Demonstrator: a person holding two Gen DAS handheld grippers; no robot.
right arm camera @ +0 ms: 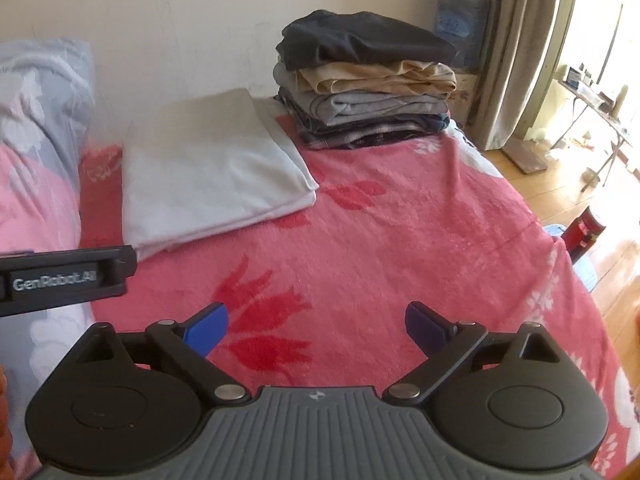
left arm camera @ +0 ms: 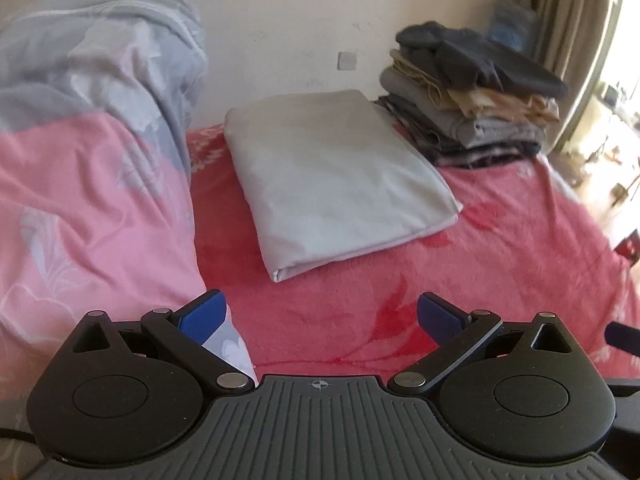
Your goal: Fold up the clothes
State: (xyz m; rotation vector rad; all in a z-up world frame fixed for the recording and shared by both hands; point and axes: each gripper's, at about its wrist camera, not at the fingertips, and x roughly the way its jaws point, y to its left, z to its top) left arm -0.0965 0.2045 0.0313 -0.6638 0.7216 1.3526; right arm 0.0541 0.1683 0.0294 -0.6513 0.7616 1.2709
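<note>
Clothes are not in either tool's grip: at the bottom of each frame the left gripper (left arm camera: pixel 320 316) and right gripper (right arm camera: pixel 317 326) hang with blue-padded jaws spread wide above the red floral fleece blanket (right arm camera: pixel 400 240). Mid-frame lies a folded pale grey cloth (left arm camera: pixel 336 176), and beyond it, upper right against the cream wall (right arm camera: pixel 180 20), stands a stack of folded dark, tan and grey garments (right arm camera: pixel 368 80).

A pale grey garment (left arm camera: pixel 336 176) lies folded flat mid-bed. Far right, a neat stack of folded clothes (right arm camera: pixel 366 80) sits by the wall.
</note>
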